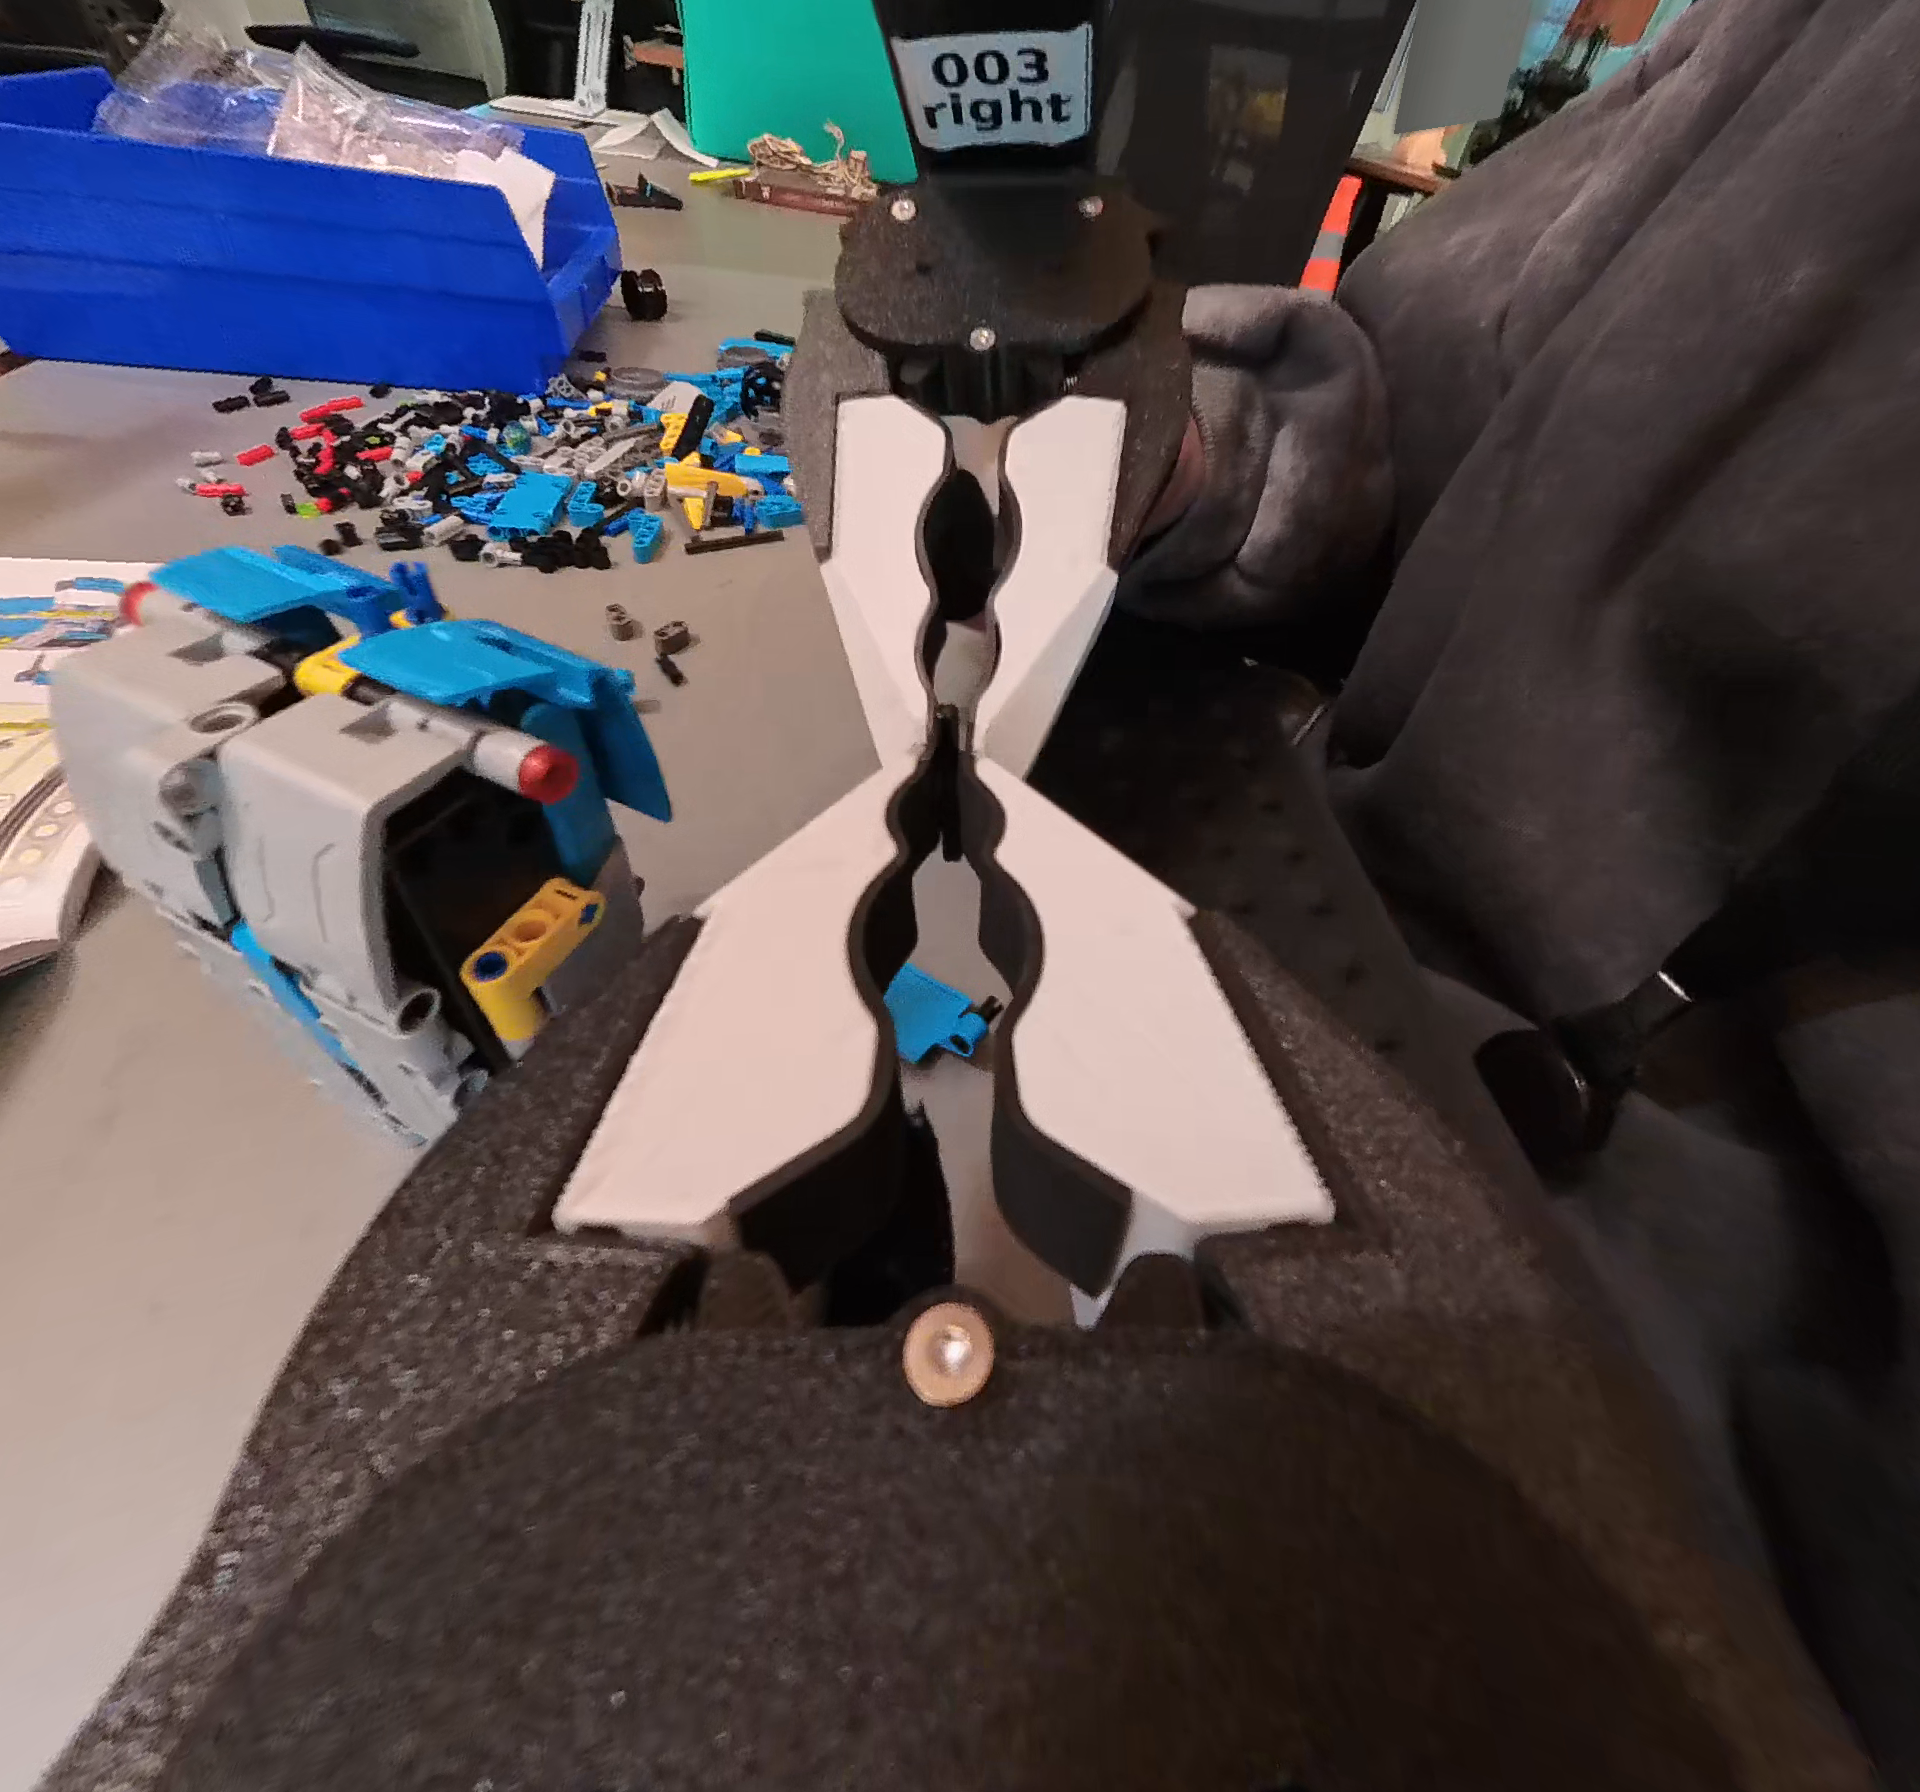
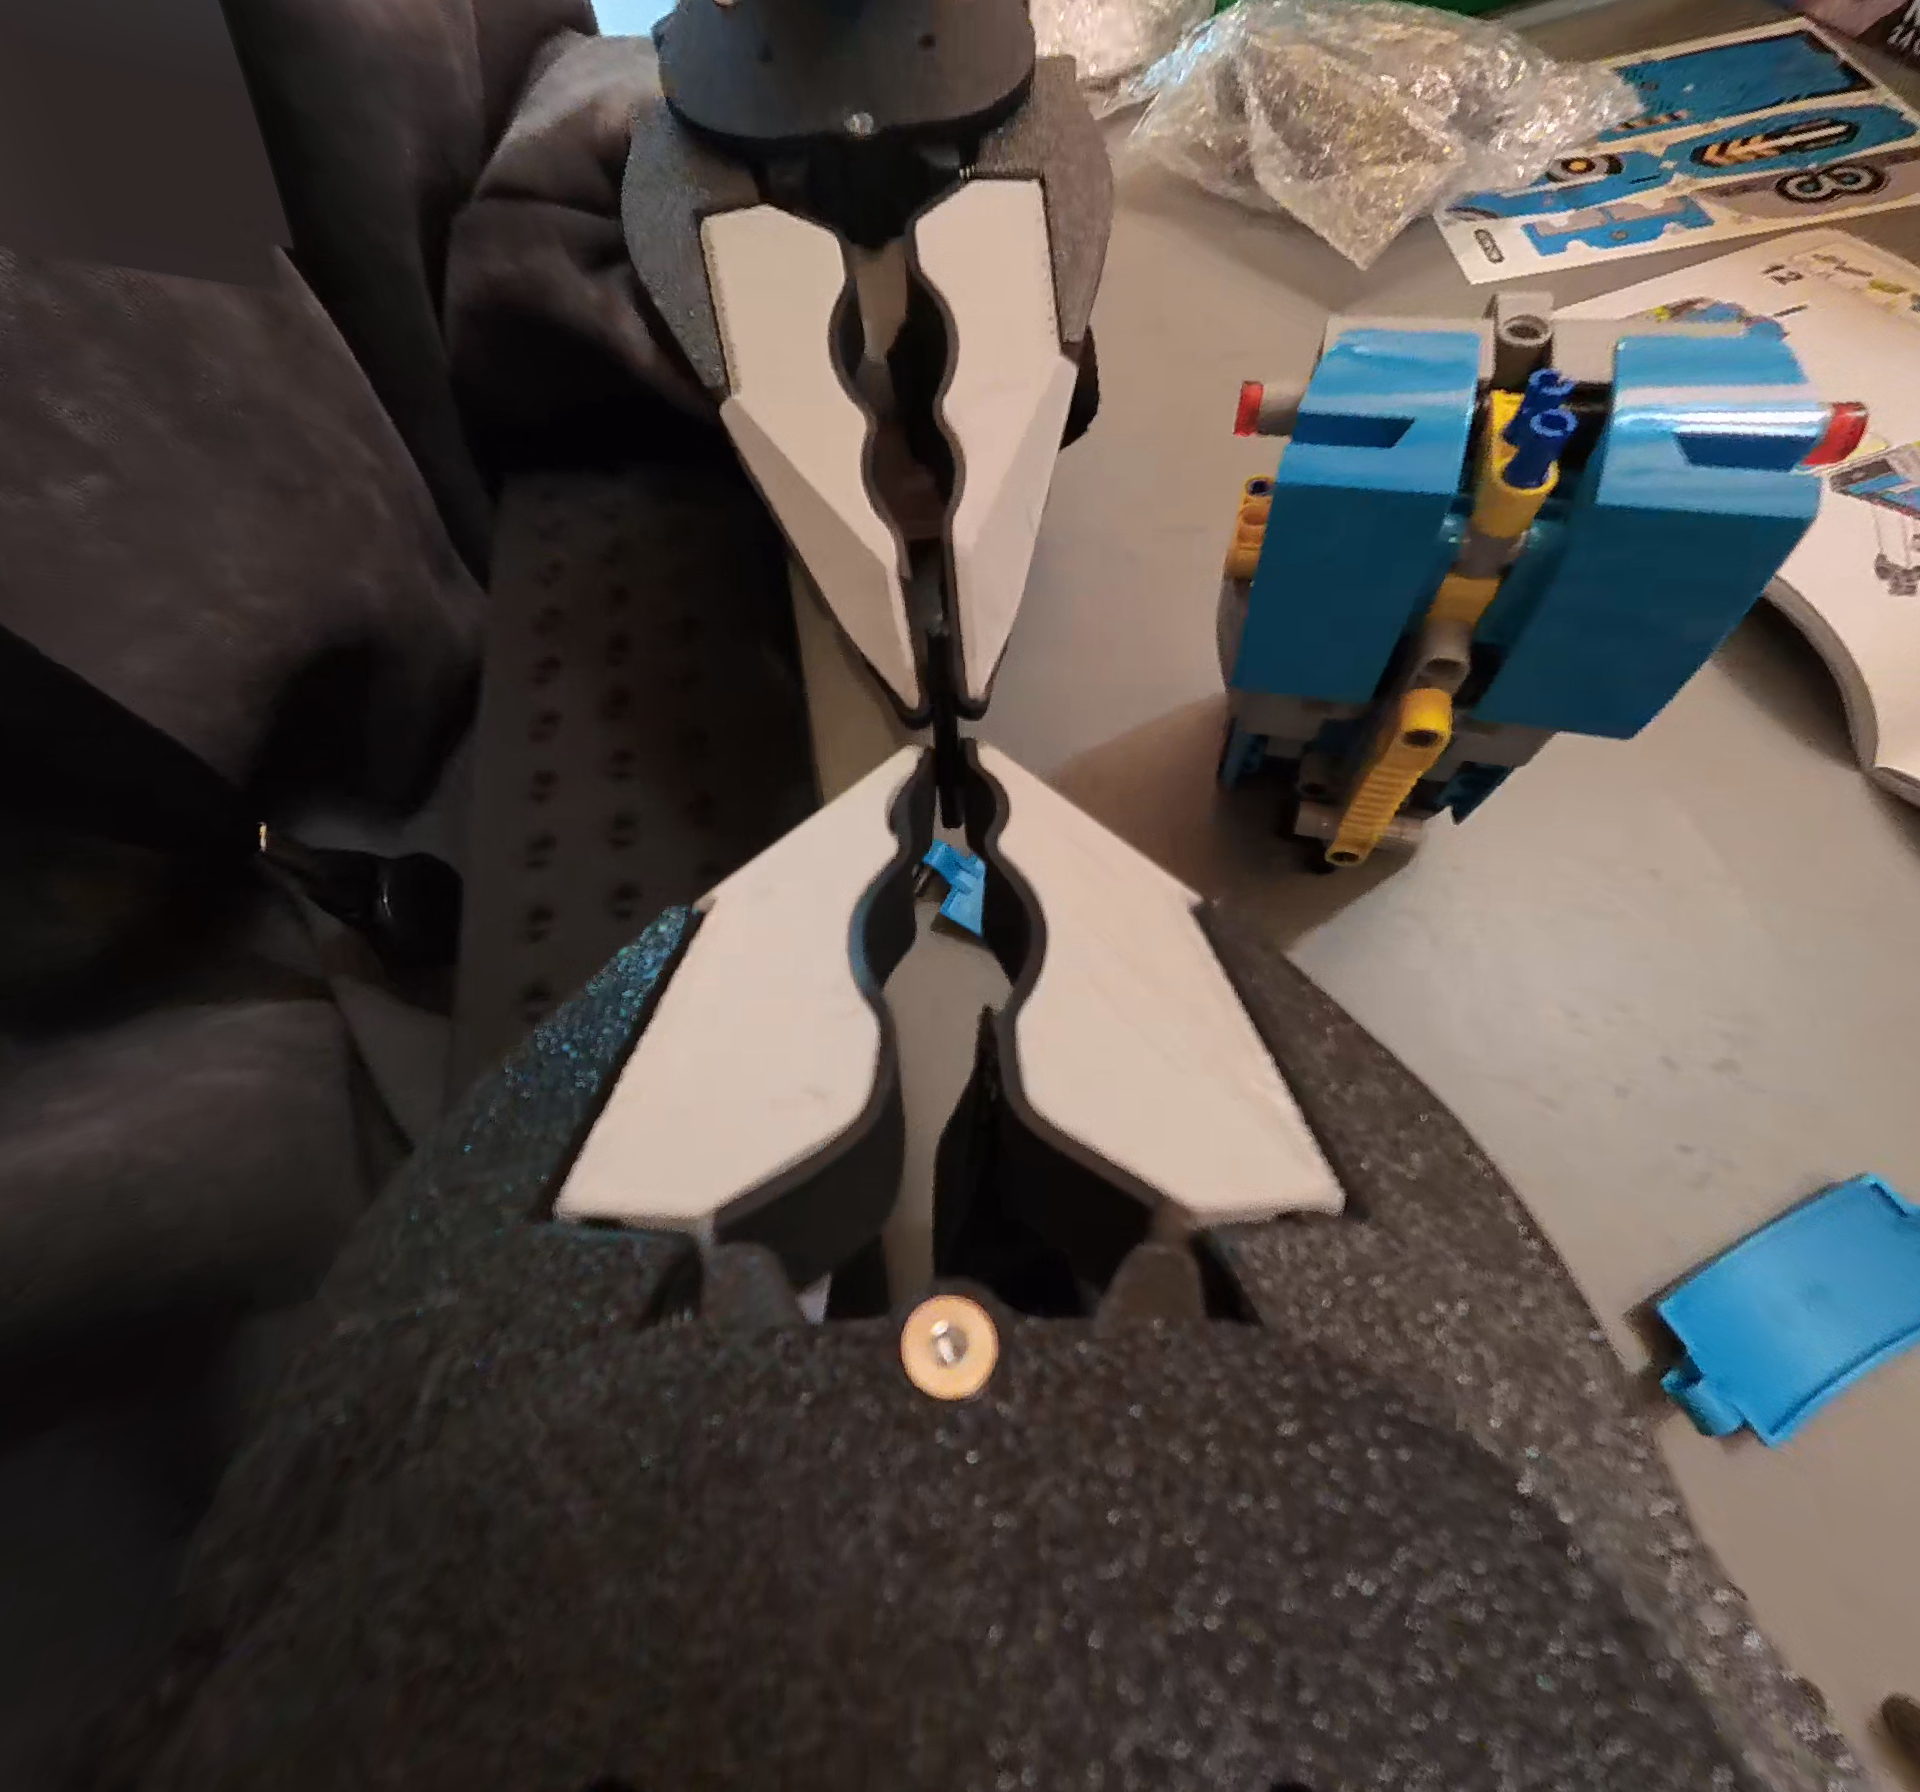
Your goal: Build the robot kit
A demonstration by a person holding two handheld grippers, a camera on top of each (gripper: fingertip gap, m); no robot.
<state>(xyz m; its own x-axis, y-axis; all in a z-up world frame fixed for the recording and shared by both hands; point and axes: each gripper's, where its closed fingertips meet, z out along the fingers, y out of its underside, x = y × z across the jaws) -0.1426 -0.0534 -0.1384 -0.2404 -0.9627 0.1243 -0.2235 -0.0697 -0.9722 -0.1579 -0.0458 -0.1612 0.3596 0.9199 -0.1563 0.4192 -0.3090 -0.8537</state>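
My two grippers meet tip to tip above the grey table (image 1: 156, 1275). My left gripper (image 1: 945, 766) is shut on one end of a thin black rod (image 1: 949, 812). My right gripper (image 2: 948, 771) faces it and is shut on the other end of the same rod (image 2: 945, 734). In the left wrist view the right gripper (image 1: 951, 703) comes in from the top; in the right wrist view the left gripper (image 2: 943, 693) does. A small blue brick piece (image 1: 925, 1010) lies on the table under the fingers and also shows in the right wrist view (image 2: 956, 885).
A blue, grey and yellow brick model (image 1: 343, 838) (image 2: 1507, 579) stands beside the grippers. Behind it are a pile of loose parts (image 1: 551, 475) and a blue bin (image 1: 291, 267). A blue panel (image 2: 1808, 1306), plastic bags (image 2: 1351, 111), a sticker sheet (image 2: 1714, 163) and a booklet (image 2: 1849, 682) lie around. A person's grey sleeve (image 1: 1558, 495) fills one side. My left and right fingertips are right by each other.
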